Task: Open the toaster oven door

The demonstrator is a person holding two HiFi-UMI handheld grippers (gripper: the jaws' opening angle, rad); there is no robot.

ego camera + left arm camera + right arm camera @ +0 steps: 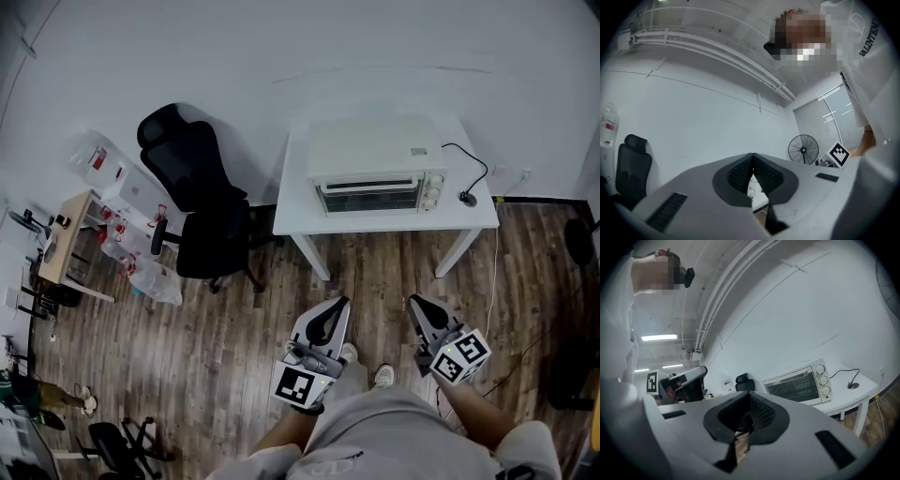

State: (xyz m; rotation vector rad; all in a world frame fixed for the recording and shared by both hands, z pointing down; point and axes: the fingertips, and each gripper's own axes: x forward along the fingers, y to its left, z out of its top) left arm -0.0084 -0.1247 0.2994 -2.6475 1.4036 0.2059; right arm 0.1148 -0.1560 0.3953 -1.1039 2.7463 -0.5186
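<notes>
My left claw [335,306] and right claw [416,303] are matching pale grey shells that taper to a point. Each has black diamond-ribbed pads [740,171] set in a dark recess, and black slots [668,211] in the shell behind them. Behind each claw sits a white cube [302,384] printed with black square markers. Further back I wear a pale grey garment [394,436], which could be a shirt or shorts from this angle, and white shoes [382,376]. A black unit [686,273] is mounted at the head.
</notes>
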